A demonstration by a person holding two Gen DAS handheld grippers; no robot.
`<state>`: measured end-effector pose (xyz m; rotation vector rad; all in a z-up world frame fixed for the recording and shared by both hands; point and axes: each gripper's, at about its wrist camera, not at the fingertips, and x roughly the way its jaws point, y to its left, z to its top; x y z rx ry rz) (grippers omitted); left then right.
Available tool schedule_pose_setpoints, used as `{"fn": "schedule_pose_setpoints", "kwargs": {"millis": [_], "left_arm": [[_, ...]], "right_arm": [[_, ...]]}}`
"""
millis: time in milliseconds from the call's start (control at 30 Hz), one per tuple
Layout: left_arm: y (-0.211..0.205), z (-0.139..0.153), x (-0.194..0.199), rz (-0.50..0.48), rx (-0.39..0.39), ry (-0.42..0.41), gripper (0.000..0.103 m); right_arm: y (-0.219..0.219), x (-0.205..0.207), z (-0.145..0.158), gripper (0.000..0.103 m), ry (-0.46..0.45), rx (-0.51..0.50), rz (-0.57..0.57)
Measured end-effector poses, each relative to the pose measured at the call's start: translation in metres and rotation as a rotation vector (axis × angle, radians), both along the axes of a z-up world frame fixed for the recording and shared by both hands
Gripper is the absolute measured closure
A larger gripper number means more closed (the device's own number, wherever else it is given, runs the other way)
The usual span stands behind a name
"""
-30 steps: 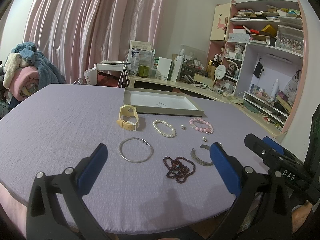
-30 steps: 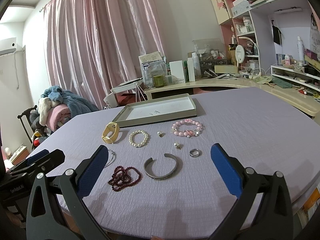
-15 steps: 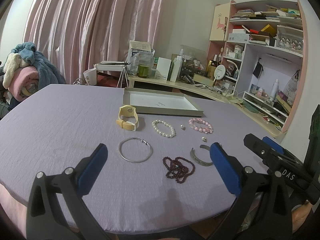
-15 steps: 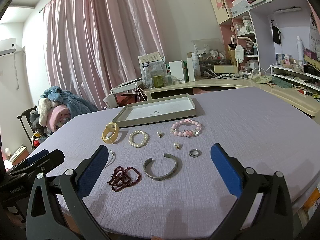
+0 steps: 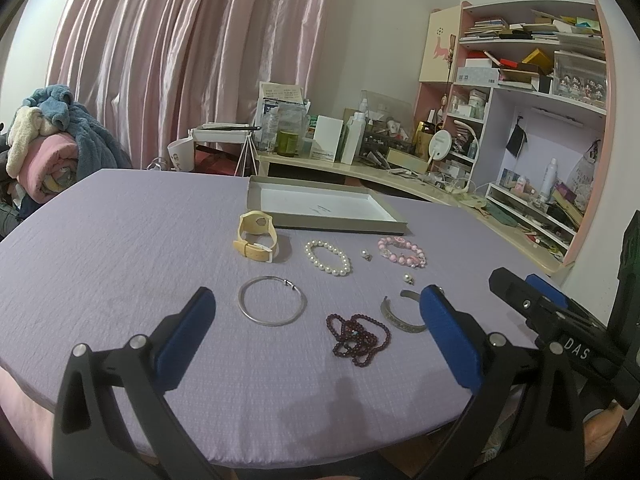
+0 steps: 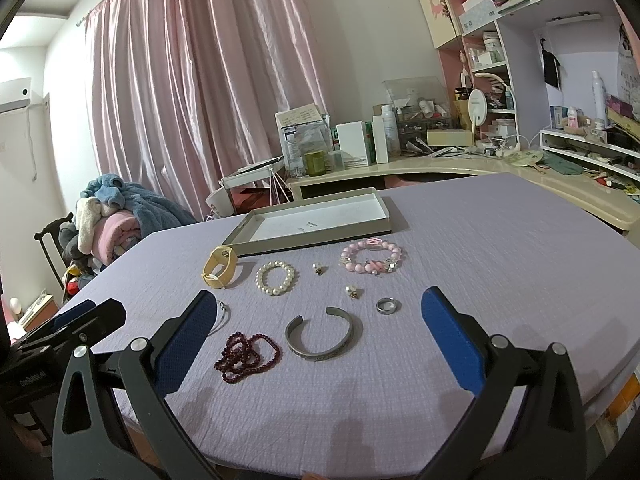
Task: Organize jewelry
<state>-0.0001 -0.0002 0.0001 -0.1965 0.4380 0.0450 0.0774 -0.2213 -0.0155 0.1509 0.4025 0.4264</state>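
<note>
Your shallow grey tray [image 6: 256, 229] sits empty at the far side of the purple tablecloth [image 6: 500, 248], all jewelry loose before it. Your right gripper [image 6: 316, 322] hovers wide apart, the silver cuff bracelet [image 6: 320, 338] straight ahead, its gap facing away. Your left gripper [image 5: 316, 312], equally wide, frames the silver bangle [image 5: 272, 306] and garnet bead strand [image 5: 358, 338].

In front of the shallow grey tray [image 6: 256, 222] lie a yellow watch [image 6: 220, 268], pearl bracelet [image 6: 275, 278] and pink bead bracelet [image 6: 372, 262]; nearer, a silver cuff [image 6: 320, 334] (opening toward the tray), dark-red beads [image 6: 246, 352], a ring [image 6: 388, 305].
</note>
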Motion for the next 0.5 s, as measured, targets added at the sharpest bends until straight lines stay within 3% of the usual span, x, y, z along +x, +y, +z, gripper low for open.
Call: {"fn": "schedule_pose_setpoints", "kwargs": {"millis": [500], "left_arm": [[0.0004,-0.0001,0.0003,0.002,0.000,0.001,0.002]], "right_arm": [[-0.0019,0.0004,0.0005,0.001,0.002,0.001,-0.001]]}}
